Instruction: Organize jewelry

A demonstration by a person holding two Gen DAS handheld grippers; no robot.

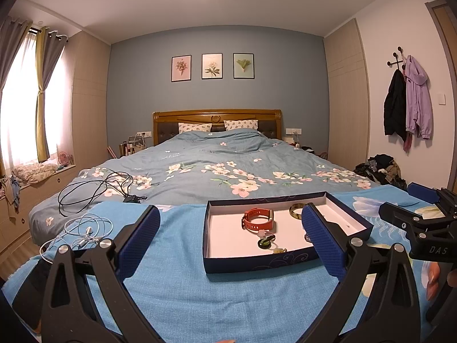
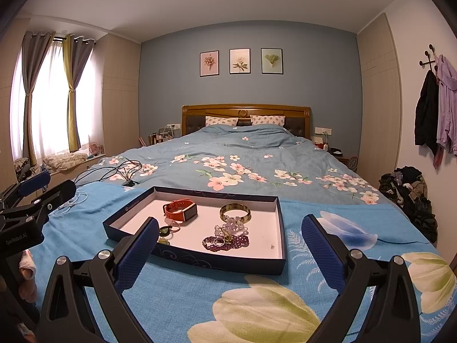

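Note:
A dark blue shallow box (image 2: 200,261) with a white floor lies on a blue cloth at the foot of the bed. In it are an orange watch (image 2: 180,209), a gold-green bangle (image 2: 235,211), a purple bead bracelet (image 2: 227,242), a clear crystal piece (image 2: 232,226) and small pendants (image 2: 165,231). The box (image 1: 257,263), the watch (image 1: 257,219) and the bangle (image 1: 295,210) also show in the left wrist view. My left gripper (image 1: 230,243) is open and empty, near the box's front. My right gripper (image 2: 230,253) is open and empty, just before the box.
The blue flowered cloth (image 2: 185,294) covers the bed's foot. Black cables (image 1: 94,191) and white earphones (image 1: 85,231) lie to the left. A pile of clothes (image 2: 411,191) sits on the floor at the right. The bed with a floral duvet (image 2: 242,157) stretches behind.

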